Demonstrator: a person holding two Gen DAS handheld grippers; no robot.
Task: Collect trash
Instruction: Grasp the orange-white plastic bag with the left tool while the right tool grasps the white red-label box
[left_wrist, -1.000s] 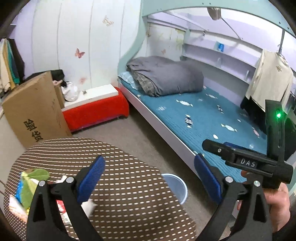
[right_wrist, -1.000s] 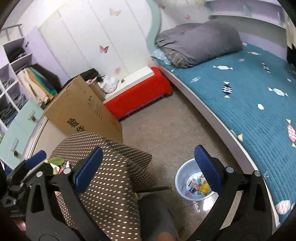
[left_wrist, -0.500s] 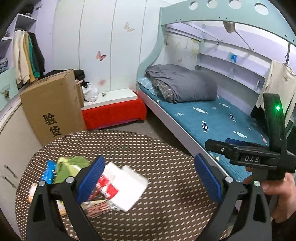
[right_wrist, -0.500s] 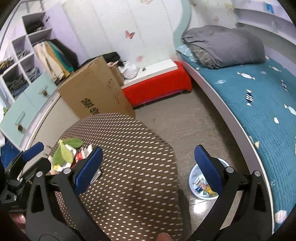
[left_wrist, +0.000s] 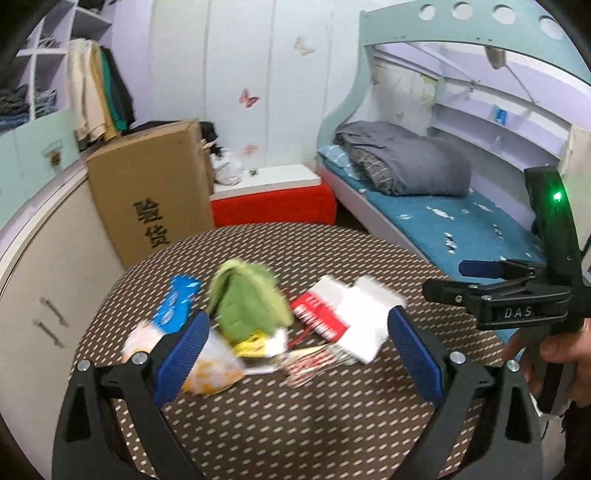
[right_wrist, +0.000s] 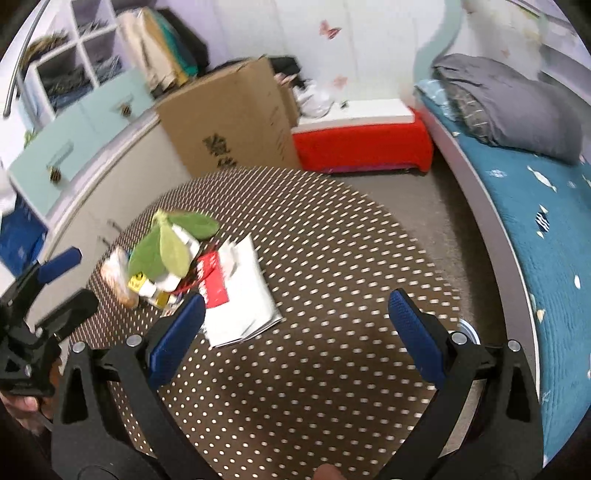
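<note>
Both grippers are hovering over a round brown dotted worktop (left_wrist: 295, 424). Left gripper (left_wrist: 295, 354): jaws standing wide apart, holding nothing, trash pile sitting just past the blue pads. Right gripper (right_wrist: 295, 332): jaws also spread wide, empty, its left pad overlapping the edge of the white paper in view; contact unclear. In the left wrist view the right gripper is showing at the right edge, a hand (left_wrist: 569, 354) gripping its handle.

Trash is lying in one pile on the left part of the worktop: green leaves (right_wrist: 166, 247) sitting on top, a white and red sheet (right_wrist: 240, 291) lying flat to the right of them, a blue wrapper (left_wrist: 177, 302) at the far-left side, an orange-white packet (left_wrist: 210, 365) nearest the left gripper's left pad, a small yellow-labelled piece (right_wrist: 138, 284) under the leaves. Frames are motion-blurred, so finer print is not readable.

A trash bin (right_wrist: 467, 326) is peeking out on the floor beyond the worktop's right edge, beside the bed (right_wrist: 546, 206). A cardboard box (right_wrist: 229, 125) is standing behind the worktop, with a red bench (right_wrist: 362, 147) to its right.
</note>
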